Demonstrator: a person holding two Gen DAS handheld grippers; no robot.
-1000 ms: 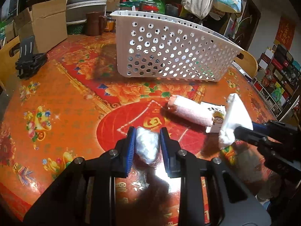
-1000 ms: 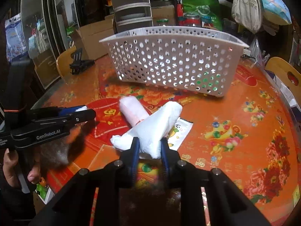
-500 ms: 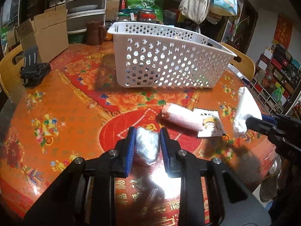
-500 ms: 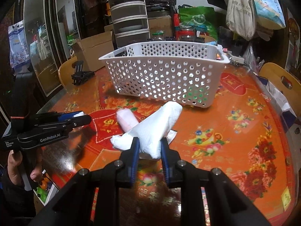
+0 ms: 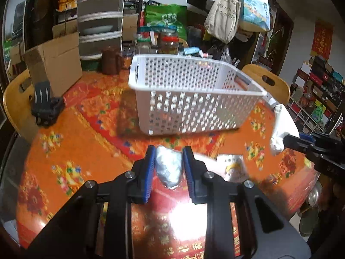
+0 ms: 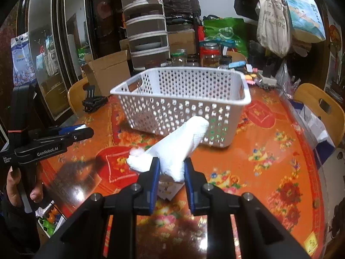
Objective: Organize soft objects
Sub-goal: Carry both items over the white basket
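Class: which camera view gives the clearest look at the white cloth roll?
The right wrist view: the white cloth roll fills the centre, clamped in the right gripper. The left wrist view shows it small, at the right edge.

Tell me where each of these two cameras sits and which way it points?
Left wrist: on the left gripper, looking along its fingers, shut on a silvery packet, toward the white basket; the right gripper shows at right.
Right wrist: on the right gripper, its fingers shut on a white cloth, facing the basket; the left gripper and the person's hand show at left.
Shared: basket, orange tablecloth, each other's gripper.
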